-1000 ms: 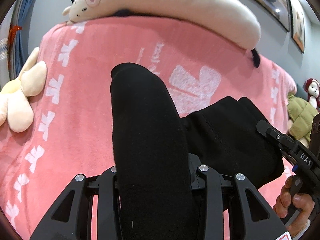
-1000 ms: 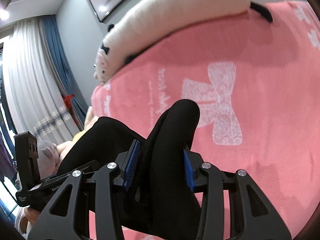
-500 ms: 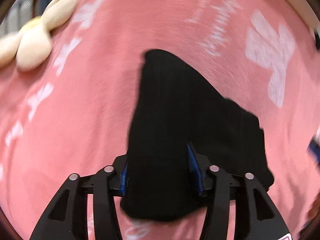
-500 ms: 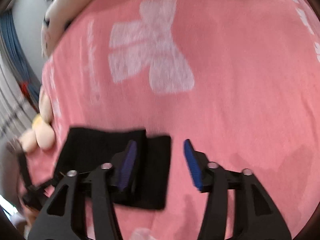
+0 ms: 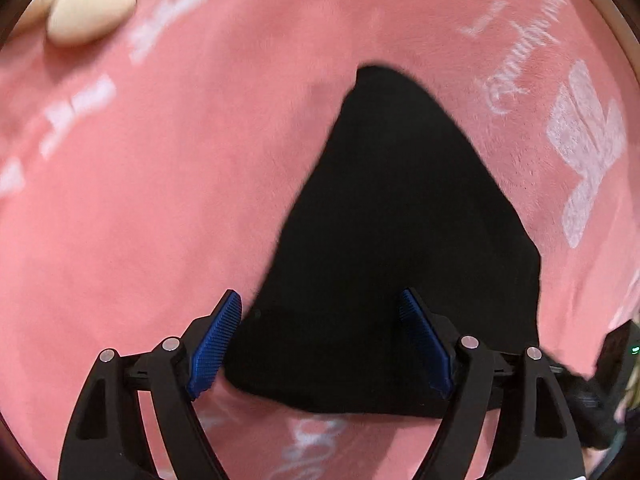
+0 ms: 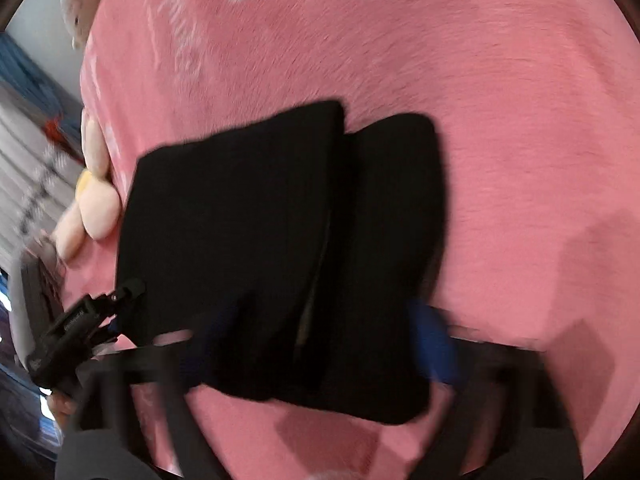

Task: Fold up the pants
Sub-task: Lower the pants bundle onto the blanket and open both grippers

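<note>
Black pants (image 5: 400,248) folded into a compact bundle, lying flat on the pink blanket (image 5: 160,200) with white bow prints. From the left wrist view, filling the centre and tapering toward 12 o'clock, broad near edge sitting between the fingers. Left gripper (image 5: 320,340) above that near edge, jaws spread wide, blue ribbed pads (image 5: 216,340) clear of the fabric on both sides, gripping nothing. From the right wrist view, pants (image 6: 280,248) seen as two stacked slabs with a seam running from 12 to 6 o'clock, upper layer toward 9 o'clock, lower layer showing at 3 o'clock. Right gripper (image 6: 324,344) heavily blurred at 6 o'clock, blue pads smeared either side of the bundle's near end; apparently apart, but jaw state impossible to tell. Cream plush toy (image 5: 92,4) at 11 o'clock in the left view, resting on the blanket well apart from the pants. Left gripper body visible at 8 o'clock in the right view.
</note>
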`<action>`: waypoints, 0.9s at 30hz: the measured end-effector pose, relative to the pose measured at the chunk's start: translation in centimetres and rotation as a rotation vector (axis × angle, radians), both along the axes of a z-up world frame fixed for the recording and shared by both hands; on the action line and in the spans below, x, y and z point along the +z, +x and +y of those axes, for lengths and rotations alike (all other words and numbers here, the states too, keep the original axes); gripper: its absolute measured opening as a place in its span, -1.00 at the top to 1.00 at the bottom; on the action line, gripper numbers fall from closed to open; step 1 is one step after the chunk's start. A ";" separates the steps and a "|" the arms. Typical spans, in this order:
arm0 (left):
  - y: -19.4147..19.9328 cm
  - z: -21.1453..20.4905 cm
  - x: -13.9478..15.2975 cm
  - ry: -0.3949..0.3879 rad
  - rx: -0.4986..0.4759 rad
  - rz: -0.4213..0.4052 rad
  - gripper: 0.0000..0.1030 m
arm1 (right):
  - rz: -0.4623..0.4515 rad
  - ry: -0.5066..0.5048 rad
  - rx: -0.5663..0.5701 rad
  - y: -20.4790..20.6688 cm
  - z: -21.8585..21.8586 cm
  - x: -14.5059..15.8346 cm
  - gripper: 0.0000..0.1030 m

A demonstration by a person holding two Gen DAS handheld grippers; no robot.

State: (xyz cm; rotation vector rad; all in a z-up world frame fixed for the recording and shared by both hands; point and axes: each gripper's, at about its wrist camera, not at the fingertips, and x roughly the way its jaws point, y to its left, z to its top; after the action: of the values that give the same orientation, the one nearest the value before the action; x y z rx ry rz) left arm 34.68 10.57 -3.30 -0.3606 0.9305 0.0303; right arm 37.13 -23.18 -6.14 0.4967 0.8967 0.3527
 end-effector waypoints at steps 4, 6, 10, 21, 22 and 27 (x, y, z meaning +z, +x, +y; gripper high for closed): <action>-0.2 -1.4 2.1 0.002 -0.081 -0.053 0.10 | -0.151 0.000 -0.021 -2.4 -2.3 7.2 0.61; -0.6 -2.0 3.3 -0.033 -0.144 -0.088 0.13 | -0.229 -0.102 -0.041 -4.7 -3.4 10.0 0.61; 0.7 -4.7 0.0 0.024 -0.190 -0.018 -0.25 | -0.108 -0.339 -0.075 -3.7 -4.1 5.2 0.18; 0.5 -6.7 1.3 0.309 -0.125 -0.070 -0.30 | -0.157 -0.256 0.019 -4.3 0.5 6.2 0.52; 1.0 -6.7 0.8 0.321 -0.127 -0.058 -0.32 | -0.121 -0.281 0.012 -2.8 0.8 4.9 0.53; 3.3 -6.4 -0.3 0.326 -0.107 -0.023 -0.41 | -0.074 -0.208 -0.022 0.2 0.7 5.6 0.57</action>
State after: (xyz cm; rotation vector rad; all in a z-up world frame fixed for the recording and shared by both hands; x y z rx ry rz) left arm 38.00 4.20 -3.58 -0.0089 0.9033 0.0789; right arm 37.30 -22.53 -0.59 0.2996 0.8450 0.2532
